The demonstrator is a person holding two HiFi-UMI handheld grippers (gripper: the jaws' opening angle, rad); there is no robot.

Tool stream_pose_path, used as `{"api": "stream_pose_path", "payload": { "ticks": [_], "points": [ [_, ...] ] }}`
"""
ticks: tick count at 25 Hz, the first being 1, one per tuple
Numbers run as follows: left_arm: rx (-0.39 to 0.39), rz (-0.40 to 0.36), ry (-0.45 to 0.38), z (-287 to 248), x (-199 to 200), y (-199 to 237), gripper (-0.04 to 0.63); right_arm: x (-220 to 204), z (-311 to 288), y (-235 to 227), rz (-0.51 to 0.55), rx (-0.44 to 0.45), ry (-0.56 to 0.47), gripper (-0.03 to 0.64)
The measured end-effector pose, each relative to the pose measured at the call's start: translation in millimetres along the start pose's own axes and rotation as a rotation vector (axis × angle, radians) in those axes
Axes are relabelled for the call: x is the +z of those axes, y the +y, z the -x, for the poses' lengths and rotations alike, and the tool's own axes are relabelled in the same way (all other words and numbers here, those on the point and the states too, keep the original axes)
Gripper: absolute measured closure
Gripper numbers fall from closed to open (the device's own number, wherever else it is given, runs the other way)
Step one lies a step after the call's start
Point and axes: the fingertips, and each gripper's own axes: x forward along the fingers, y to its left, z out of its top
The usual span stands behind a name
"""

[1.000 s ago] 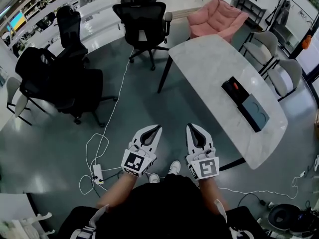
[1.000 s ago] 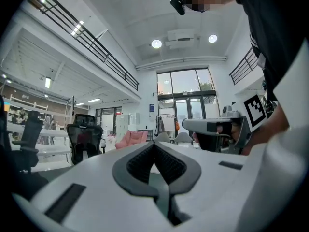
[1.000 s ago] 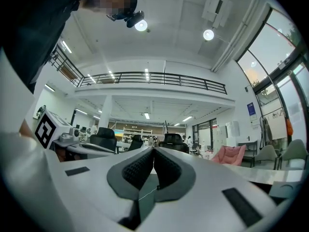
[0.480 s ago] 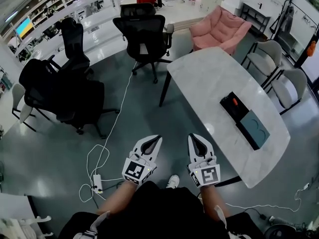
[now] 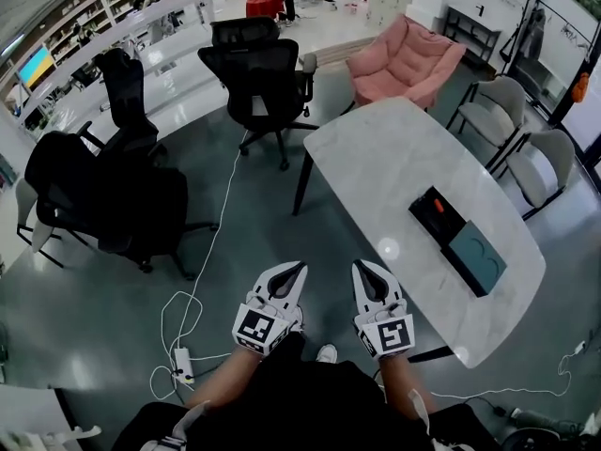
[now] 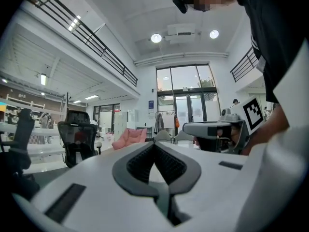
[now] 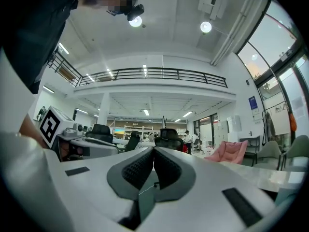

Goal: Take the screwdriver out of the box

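Observation:
An open black box (image 5: 441,217) lies on the white oval table (image 5: 385,167) at the right, with an orange-handled screwdriver (image 5: 438,207) inside and its teal lid (image 5: 475,257) folded out beside it. My left gripper (image 5: 298,269) and right gripper (image 5: 362,267) hang side by side over the floor, short of the table's near edge and well left of the box. Both are shut with nothing in them. In the left gripper view the jaws (image 6: 154,145) meet at their tips, and in the right gripper view the jaws (image 7: 154,150) do too. Neither gripper view shows the box.
Black office chairs (image 5: 260,73) stand left and behind the table, a pink armchair (image 5: 407,56) beyond it, and grey chairs (image 5: 535,165) at its right. A white cable and power strip (image 5: 184,365) lie on the grey floor at my left.
The table and box have drifted slightly left and nearer in the head view as I walk forward. Both grippers stay shut and side by side.

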Motion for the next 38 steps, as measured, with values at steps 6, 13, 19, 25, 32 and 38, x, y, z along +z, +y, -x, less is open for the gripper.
{"api": "stream_pose_path", "payload": {
  "ticks": [6,13,19,25,32,38],
  "points": [
    [-0.058,-0.018,-0.018,-44,7,36,0.591,4,-44,-26,0.02,-0.056,-0.011,0.594],
    [-0.125,-0.034,-0.032,-77,17,87,0.591,9,-105,-38,0.03,-0.116,-0.024,0.594],
    [-0.216,-0.034,-0.029,-92,14,105,0.591,2,-126,-43,0.03,-0.191,-0.009,0.594],
    [-0.284,0.001,-0.027,-119,5,104,0.591,-11,-124,-61,0.026,-0.264,0.041,0.594],
    [-0.358,-0.003,-0.016,-174,2,93,0.591,-19,-125,-110,0.024,-0.337,0.059,0.594],
    [-0.426,-0.014,-0.014,-233,8,62,0.591,-21,-111,-170,0.024,-0.4,0.047,0.594]
  ]
}}
